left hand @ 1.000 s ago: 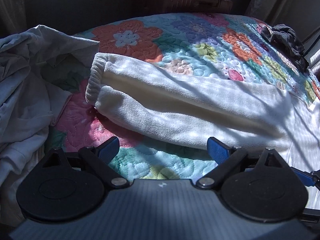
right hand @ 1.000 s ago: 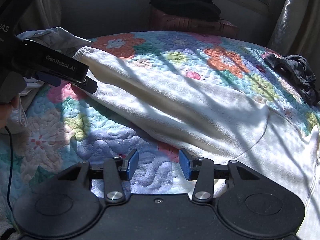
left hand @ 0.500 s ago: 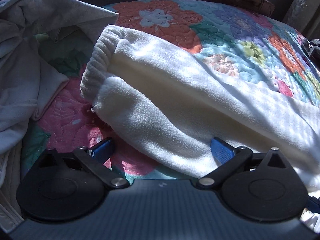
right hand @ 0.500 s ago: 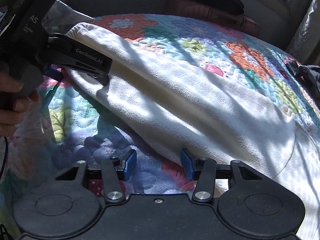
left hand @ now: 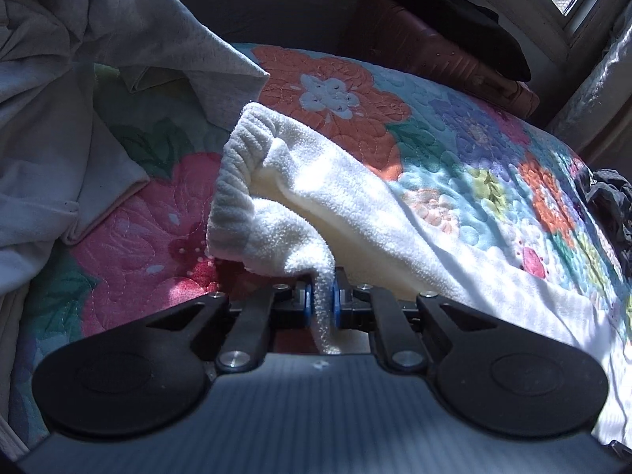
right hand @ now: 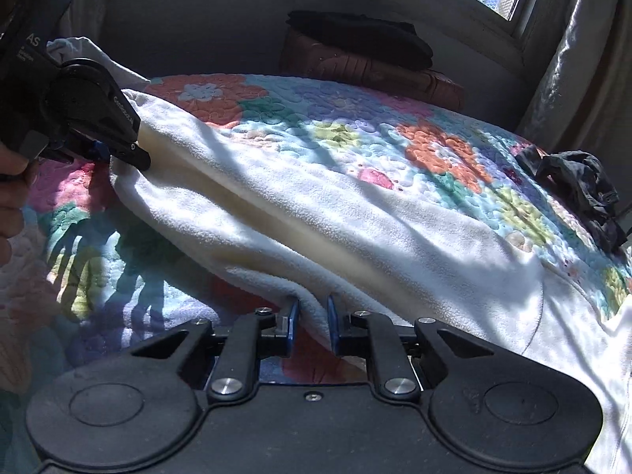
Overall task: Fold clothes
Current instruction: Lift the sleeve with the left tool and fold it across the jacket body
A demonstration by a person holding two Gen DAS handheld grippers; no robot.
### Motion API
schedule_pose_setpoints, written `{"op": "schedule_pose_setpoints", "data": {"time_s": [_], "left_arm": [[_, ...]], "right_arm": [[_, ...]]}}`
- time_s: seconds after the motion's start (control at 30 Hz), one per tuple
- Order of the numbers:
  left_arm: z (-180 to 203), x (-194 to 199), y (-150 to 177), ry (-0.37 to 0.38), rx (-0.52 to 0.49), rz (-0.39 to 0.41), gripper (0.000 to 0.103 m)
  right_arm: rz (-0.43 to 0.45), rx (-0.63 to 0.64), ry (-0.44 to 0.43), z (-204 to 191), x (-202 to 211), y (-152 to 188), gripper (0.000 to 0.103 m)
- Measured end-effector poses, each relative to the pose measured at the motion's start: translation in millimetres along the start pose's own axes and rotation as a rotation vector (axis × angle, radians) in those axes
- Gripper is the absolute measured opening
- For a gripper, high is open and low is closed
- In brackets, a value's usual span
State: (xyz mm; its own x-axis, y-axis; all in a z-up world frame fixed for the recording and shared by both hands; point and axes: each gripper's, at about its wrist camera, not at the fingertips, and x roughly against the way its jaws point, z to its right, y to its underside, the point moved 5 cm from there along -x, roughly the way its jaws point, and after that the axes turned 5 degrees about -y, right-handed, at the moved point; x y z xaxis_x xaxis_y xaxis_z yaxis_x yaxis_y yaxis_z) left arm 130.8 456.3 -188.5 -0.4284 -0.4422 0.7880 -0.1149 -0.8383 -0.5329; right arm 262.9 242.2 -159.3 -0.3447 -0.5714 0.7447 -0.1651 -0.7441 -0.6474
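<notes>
The cream fleece garment (right hand: 355,213) lies across the floral quilt (right hand: 339,134) of the bed, with its sleeve stretched toward the left. Its body runs out of the picture at the right in both views, so the full shape is not visible. Strong sun and dark shadow stripes make the folds hard to read.

The left gripper (left hand: 324,304) has its jaws clamped on a fold of the sleeve just behind the ribbed cuff (left hand: 233,181); half a second ago these jaws were wide apart and only near the fleece. The cloth under the pinch is hidden by the gripper body.

The right gripper (right hand: 312,316) has its jaws narrow around the lower edge of the sleeve, closer together than before, but a gap shows at each side of the fleece, so I cannot tell if they grip it.

A grey shirt (left hand: 118,39) is bunched at the left, partly cut off. A dark garment (right hand: 576,181) lies at the right edge of the bed.
</notes>
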Motion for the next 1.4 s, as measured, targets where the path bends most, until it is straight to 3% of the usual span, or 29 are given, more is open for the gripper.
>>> {"op": "schedule_pose_setpoints", "data": {"time_s": [0.17, 0.27, 0.37, 0.5, 0.6, 0.7, 0.77, 0.8, 0.87, 1.0, 1.07, 1.23, 1.3, 1.4], "left_arm": [[4.1, 9.4, -2.8, 0.049, 0.006, 0.036, 0.010], [8.9, -11.4, 9.1, 0.008, -0.046, -0.029, 0.012], [17.9, 0.7, 13.9, 0.035, -0.093, 0.029, 0.008], [46.8, 43.1, 0.4, 0.203, -0.149, 0.114, 0.007], [86.8, 92.6, -7.7, 0.351, -0.281, 0.198, 0.007], [130.8, 128.2, 1.2, 0.501, -0.371, 0.223, 0.007], [161.6, 142.5, 16.2, 0.595, -0.424, 0.195, 0.007], [173.7, 147.8, 26.3, 0.632, -0.444, 0.180, 0.007], [195.5, 150.8, 49.9, 0.679, -0.487, 0.129, 0.007], [239.7, 156.0, 107.6, 0.752, -0.616, 0.035, 0.007], [249.7, 148.2, 134.3, 0.778, -0.618, -0.037, 0.007], [256.8, 90.2, 203.4, 0.734, -0.664, -0.317, 0.007], [250.0, 72.6, 220.9, 0.684, -0.707, -0.355, 0.009], [236.8, 79.4, 215.4, 0.710, -0.706, -0.421, 0.021]], "right_arm": [[0.000, -0.041, -0.009, 2.0, 7.1, 2.6, 0.007], [-0.011, -0.063, -0.022, 1.9, 9.6, 9.8, 0.007], [-0.009, -0.111, -0.044, 4.5, 12.9, 18.2, 0.007], [0.004, -0.202, -0.081, 16.2, 24.0, 20.5, 0.007], [0.012, -0.357, -0.088, 38.0, 39.9, 23.5, 0.013], [0.001, -0.519, -0.054, 69.3, 66.8, 35.0, 0.018], [-0.004, -0.564, -0.041, 85.3, 84.3, 44.1, 0.021], [0.000, -0.578, -0.038, 92.5, 93.5, 48.8, 0.027], [0.011, -0.580, -0.034, 102.3, 108.1, 57.6, 0.038], [0.028, -0.599, 0.033, 124.5, 133.9, 79.0, 0.044], [0.015, -0.647, 0.063, 141.4, 138.3, 94.8, 0.046], [-0.025, -0.772, 0.127, 175.1, 136.0, 128.8, 0.046], [-0.025, -0.800, 0.118, 178.7, 133.0, 134.2, 0.046], [-0.019, -0.807, 0.078, 176.5, 131.0, 131.8, 0.046]]}}
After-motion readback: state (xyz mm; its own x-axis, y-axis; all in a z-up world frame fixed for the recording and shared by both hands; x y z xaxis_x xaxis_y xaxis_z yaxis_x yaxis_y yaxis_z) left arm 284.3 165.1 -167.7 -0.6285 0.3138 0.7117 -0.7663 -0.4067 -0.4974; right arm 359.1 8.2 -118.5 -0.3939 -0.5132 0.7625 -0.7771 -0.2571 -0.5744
